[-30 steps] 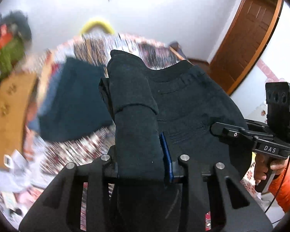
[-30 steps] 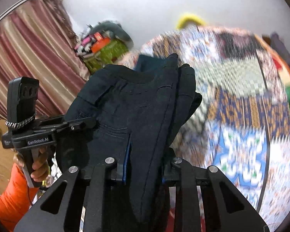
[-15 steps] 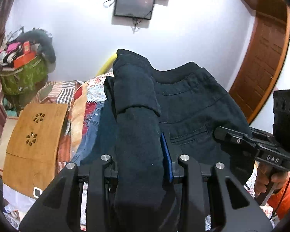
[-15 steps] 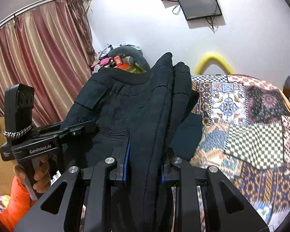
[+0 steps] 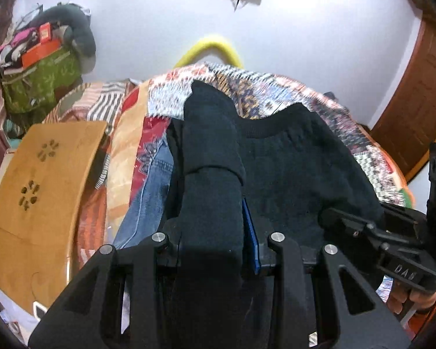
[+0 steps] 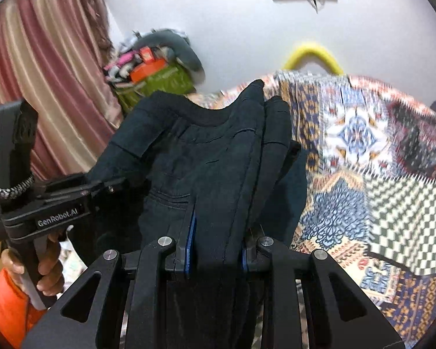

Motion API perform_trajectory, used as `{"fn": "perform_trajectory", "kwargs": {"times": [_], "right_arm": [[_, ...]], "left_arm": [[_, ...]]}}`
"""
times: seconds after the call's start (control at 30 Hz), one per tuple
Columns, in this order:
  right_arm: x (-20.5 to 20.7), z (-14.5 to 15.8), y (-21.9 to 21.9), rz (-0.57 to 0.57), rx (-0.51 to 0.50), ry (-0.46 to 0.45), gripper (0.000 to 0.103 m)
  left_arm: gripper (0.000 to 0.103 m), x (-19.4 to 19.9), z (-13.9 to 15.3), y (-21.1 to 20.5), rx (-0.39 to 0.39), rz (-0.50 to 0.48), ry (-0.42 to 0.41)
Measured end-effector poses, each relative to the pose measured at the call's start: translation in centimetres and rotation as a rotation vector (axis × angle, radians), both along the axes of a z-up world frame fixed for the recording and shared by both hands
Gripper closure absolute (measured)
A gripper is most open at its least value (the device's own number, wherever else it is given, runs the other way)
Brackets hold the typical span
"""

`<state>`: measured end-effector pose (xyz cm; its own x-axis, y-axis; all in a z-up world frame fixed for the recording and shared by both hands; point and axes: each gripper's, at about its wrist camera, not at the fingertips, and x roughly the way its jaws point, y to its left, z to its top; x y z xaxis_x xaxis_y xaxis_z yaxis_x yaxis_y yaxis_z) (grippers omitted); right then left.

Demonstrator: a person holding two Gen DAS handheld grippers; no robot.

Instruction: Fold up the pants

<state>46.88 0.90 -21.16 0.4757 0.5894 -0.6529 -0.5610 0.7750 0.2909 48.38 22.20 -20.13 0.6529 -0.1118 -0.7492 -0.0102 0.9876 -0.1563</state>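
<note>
Folded black pants (image 5: 279, 171) hang in the air between both grippers, above a patchwork bed cover (image 5: 276, 87). My left gripper (image 5: 215, 244) is shut on one thick folded edge, blue pads pressing the cloth. My right gripper (image 6: 215, 241) is shut on the other folded edge of the black pants (image 6: 218, 163), with the waistband sagging between. In the left wrist view the right gripper (image 5: 392, 247) shows at the right; in the right wrist view the left gripper (image 6: 43, 200) shows at the left, held by a hand (image 6: 48, 270).
Blue jeans (image 5: 148, 197) lie on the bed under the pants. A wooden board (image 5: 40, 186) stands at the left. A green bag with stacked clutter (image 5: 40, 72) sits by the wall. A brown door (image 5: 415, 110) is at the right, curtains (image 6: 43, 72) at the left.
Both grippers carried the pants across the bed and lower; the wall and screen that filled the views half a second ago have slid up, and the bed cover shows again.
</note>
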Motion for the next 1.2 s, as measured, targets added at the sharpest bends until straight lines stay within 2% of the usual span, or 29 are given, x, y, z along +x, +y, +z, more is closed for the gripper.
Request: {"fn": "perform_trajectory", "kwargs": {"times": [0.2, 0.27, 0.33, 0.4, 0.5, 0.63, 0.77, 0.83, 1.0, 1.1, 1.2], "right_arm": [[3.2, -5.8, 1.3, -0.018, -0.141, 0.087, 0.08], [3.6, -7.4, 1.1, -0.038, -0.181, 0.105, 0.073], [3.7, -7.9, 0.3, -0.059, -0.174, 0.132, 0.068], [3.4, -7.9, -0.5, -0.076, -0.165, 0.159, 0.067], [2.3, -7.0, -1.4, -0.077, -0.179, 0.144, 0.067], [-0.4, -3.8, -2.9, -0.076, -0.188, 0.057, 0.067], [-4.0, 1.0, -4.3, -0.062, -0.155, -0.058, 0.067], [-6.7, 4.3, -5.1, -0.053, -0.126, -0.142, 0.067], [-12.5, 10.5, -7.0, -0.039, -0.038, -0.287, 0.067], [-16.9, 13.8, -8.3, -0.036, 0.023, -0.37, 0.067], [-21.4, 16.5, -9.5, -0.029, 0.086, -0.443, 0.067]], "left_arm": [[0.07, 2.7, -6.5, 0.7, 0.061, 0.055, 0.075], [0.066, 2.9, -8.0, 1.2, 0.053, 0.078, 0.1], [0.057, 2.3, -7.7, 1.5, 0.033, 0.086, 0.088], [0.057, 1.4, -7.4, 1.5, 0.027, 0.086, 0.093], [0.057, -0.2, -6.1, 1.3, 0.05, 0.098, 0.099], [0.057, -3.4, -2.8, 1.0, 0.056, 0.116, 0.065], [0.057, -7.3, 1.9, -0.6, 0.111, 0.104, 0.003], [0.057, -10.3, 5.4, -2.0, 0.149, 0.098, -0.065], [0.057, -17.9, 13.0, -5.1, 0.161, 0.074, -0.241], [0.056, -23.0, 16.8, -7.2, 0.173, 0.06, -0.347], [0.056, -27.3, 19.3, -8.9, 0.163, 0.064, -0.43]]}}
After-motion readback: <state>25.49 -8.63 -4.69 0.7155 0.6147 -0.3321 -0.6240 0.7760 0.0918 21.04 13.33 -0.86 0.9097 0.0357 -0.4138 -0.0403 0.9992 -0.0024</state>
